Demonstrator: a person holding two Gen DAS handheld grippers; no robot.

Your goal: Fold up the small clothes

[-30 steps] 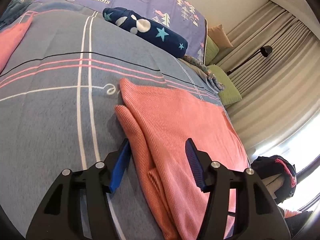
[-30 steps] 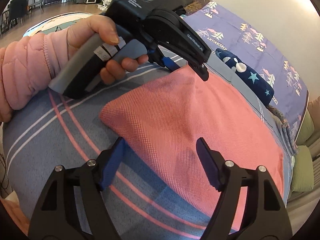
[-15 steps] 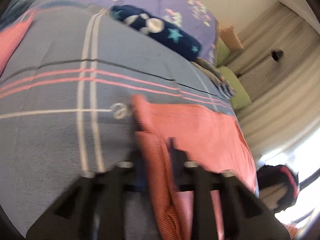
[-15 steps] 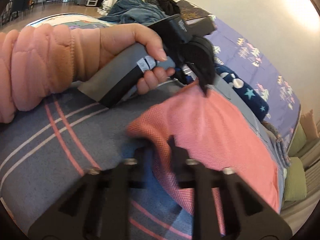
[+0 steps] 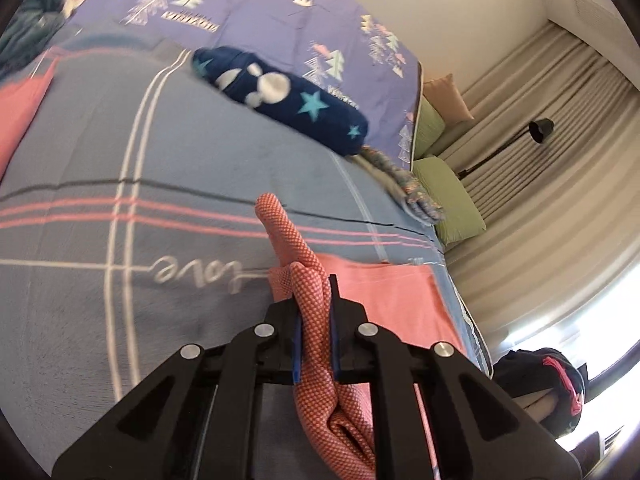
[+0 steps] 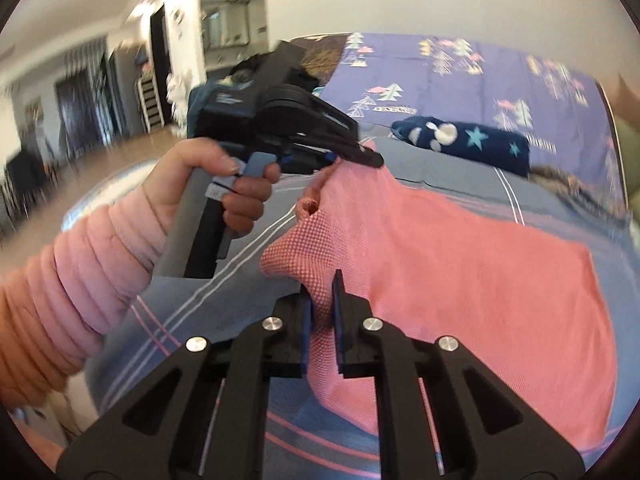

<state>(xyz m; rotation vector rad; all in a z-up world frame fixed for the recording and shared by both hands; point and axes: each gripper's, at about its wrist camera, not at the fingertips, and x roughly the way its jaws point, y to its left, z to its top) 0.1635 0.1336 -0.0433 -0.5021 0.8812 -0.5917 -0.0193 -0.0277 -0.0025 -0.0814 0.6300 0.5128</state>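
Blue plaid bedspread [image 5: 180, 152]: left gripper [image 5: 315, 312] and right gripper [image 6: 322, 312] each pinch a lifted corner of the salmon-pink knit garment [image 6: 460, 264].

A: What's the surface?

B: I see a bed [image 5: 192, 168], blue-grey cover with pink and white stripes and "love" script. Pink knit cloth [image 6: 460, 264] lies on it, near edge lifted.

A: Anything else?

B: Navy star-print roll [image 5: 288, 100] further back, beside a purple tree-print sheet [image 5: 280, 12]. Green cushions [image 5: 452, 196] at the edge.
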